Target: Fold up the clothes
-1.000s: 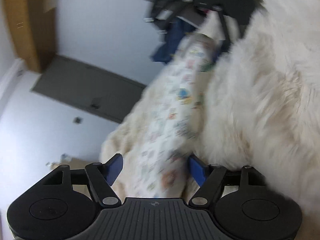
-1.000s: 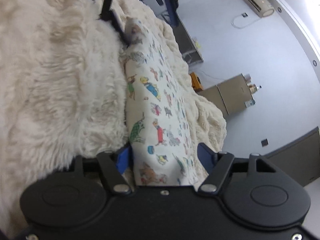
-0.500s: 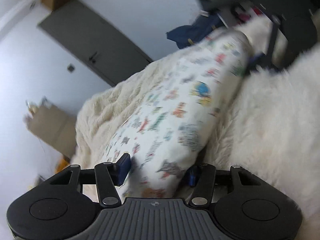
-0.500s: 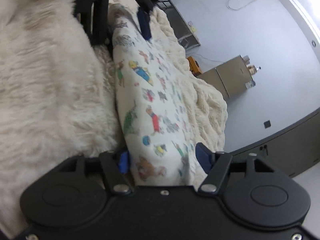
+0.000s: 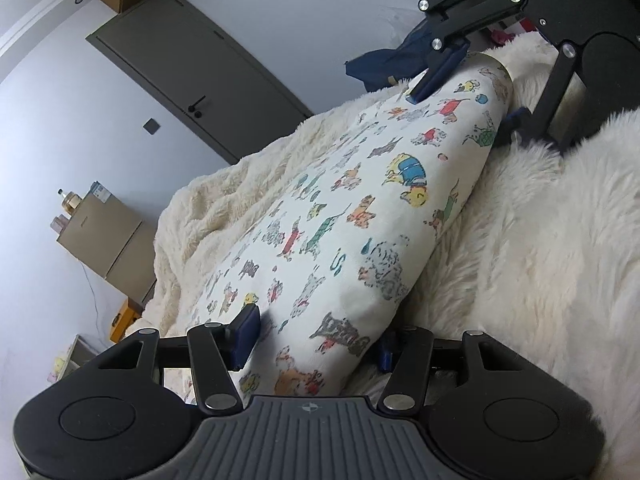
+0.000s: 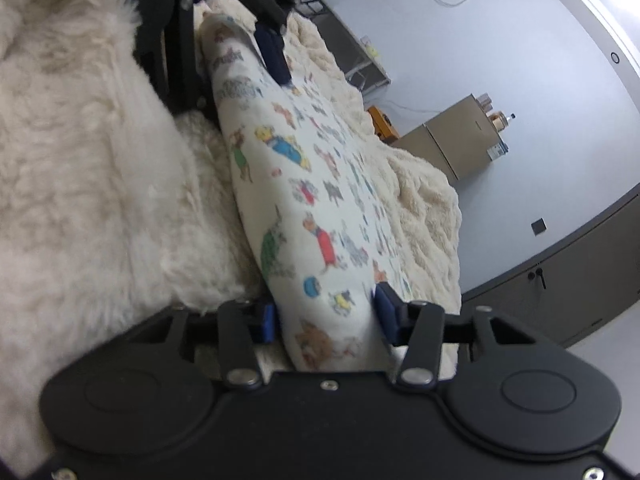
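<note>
Left gripper (image 5: 316, 338) fills the bottom of the left wrist frame, black body, two blue pads. Jaws about half apart, both pads pressed into the rolled edge of the printed garment (image 5: 352, 216) between them. In the right wrist frame it shows at upper left, angled down onto the far end of the roll. Right gripper (image 6: 326, 312) sits at the bottom of its own frame, jaws closing, blue pads on either side of the near end of the garment, touching the cloth. In the left wrist frame it appears at upper right, one pad on top of the roll, the other half hidden behind it.
</note>
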The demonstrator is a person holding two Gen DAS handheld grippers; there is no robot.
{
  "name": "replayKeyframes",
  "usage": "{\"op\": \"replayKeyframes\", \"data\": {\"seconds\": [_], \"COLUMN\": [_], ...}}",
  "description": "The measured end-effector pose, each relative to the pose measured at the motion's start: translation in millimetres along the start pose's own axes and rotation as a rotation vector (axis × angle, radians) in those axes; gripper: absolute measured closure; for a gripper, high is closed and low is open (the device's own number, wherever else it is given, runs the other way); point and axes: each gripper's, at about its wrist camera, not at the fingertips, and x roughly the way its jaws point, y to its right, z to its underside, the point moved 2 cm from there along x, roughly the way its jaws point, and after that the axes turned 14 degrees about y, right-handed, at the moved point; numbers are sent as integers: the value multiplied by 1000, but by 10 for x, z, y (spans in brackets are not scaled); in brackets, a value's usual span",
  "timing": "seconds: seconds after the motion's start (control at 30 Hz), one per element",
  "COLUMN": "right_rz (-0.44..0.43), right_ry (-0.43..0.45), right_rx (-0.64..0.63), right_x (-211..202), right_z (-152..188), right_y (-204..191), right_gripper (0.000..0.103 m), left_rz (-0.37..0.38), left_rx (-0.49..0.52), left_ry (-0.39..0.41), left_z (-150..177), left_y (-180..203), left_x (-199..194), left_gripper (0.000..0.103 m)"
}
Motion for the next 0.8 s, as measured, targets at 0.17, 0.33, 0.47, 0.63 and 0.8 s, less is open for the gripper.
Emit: {"op": "replayKeyframes", "data": {"seconds": [0.17,0.33,0.47,0.63,0.8], "right_rz": [30,67,34,35,29], "right_ry": [-20,32,14,15,15], "right_rx": [-53,-226,-163,-131,-197], "right_x": [26,-5,82,62,71], "right_z": [33,-108,-62,0,-64], "right_y": [3,-223,-187,-161,-182], "right_gripper": [56,49,62,64,67], "left_rz": [-55,-92,-80,-92,-78], "left_rx": [109,331,287,270,268], "left_ry": [2,36,58,49,51], "left_z": [58,20,69,134,123], "left_y": [19,258,170,141,118], "left_x": [-50,35,66,132,173], "left_gripper": [52,53,60,71,81]}}
